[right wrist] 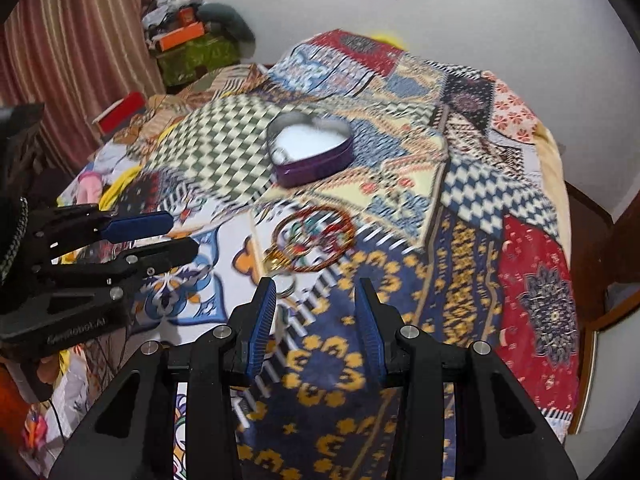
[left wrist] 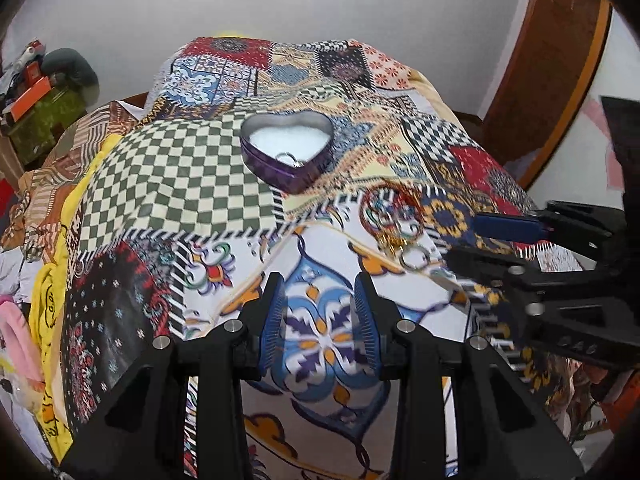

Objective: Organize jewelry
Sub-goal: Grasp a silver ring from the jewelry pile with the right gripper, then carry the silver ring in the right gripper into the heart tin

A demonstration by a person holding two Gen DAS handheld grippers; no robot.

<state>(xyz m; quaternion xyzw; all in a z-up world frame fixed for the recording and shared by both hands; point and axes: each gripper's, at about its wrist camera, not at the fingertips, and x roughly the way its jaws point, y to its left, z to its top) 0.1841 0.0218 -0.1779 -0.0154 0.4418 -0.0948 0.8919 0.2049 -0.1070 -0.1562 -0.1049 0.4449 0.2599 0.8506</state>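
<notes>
A purple heart-shaped tin (left wrist: pixel 286 148) (right wrist: pixel 310 151) stands open on the patterned bedspread, white-lined, with a silver ring (left wrist: pixel 289 159) inside near its front tip. A red bangle (left wrist: pixel 390 210) (right wrist: pixel 315 239), a gold piece (right wrist: pixel 276 258) and a silver ring (left wrist: pixel 416 257) (right wrist: pixel 289 285) lie on the cloth nearer to me. My left gripper (left wrist: pixel 320 320) (right wrist: pixel 176 236) is open and empty, left of this jewelry. My right gripper (right wrist: pixel 316 320) (left wrist: pixel 464 240) is open and empty, its left finger close to the loose silver ring.
The bedspread (left wrist: pixel 180 168) covers a mound that drops off at all sides. A cluttered green box (right wrist: pixel 192 52) and a striped curtain (right wrist: pixel 72 40) stand at the left. A wooden frame (left wrist: pixel 548 80) is at the right, with a white wall behind.
</notes>
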